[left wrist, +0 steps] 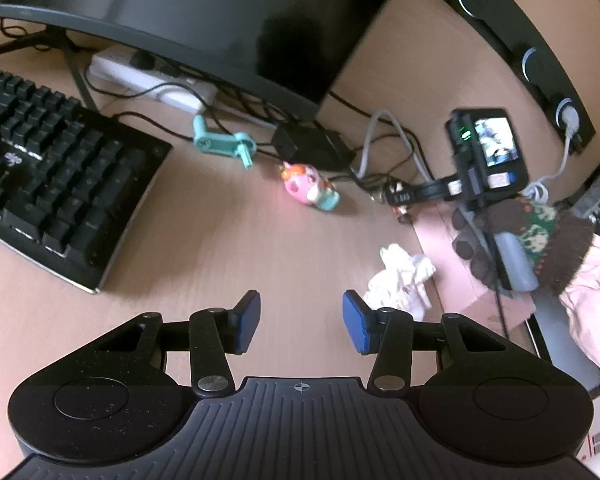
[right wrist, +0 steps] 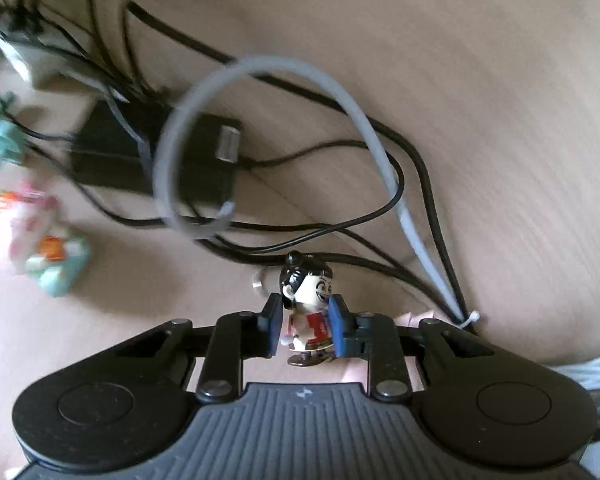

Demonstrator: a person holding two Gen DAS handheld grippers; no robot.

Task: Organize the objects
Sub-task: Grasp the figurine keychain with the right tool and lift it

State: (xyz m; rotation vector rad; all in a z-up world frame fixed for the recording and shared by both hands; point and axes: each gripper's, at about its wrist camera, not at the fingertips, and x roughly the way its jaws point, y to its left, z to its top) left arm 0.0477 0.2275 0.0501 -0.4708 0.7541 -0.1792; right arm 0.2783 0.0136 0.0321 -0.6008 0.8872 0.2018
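Note:
My right gripper is shut on a small black-haired figurine in a red and white outfit, held upright near the desk by the cables. In the left wrist view that gripper shows at the right, held by a gloved hand. My left gripper is open and empty above the desk. A pink and teal toy lies ahead of it; it also shows in the right wrist view. A teal plastic part lies further back. A crumpled white tissue lies right of my left fingers.
A black keyboard is at the left. A monitor stands behind, with a white power strip under it. A black adapter box and tangled black and grey cables lie on the wooden desk.

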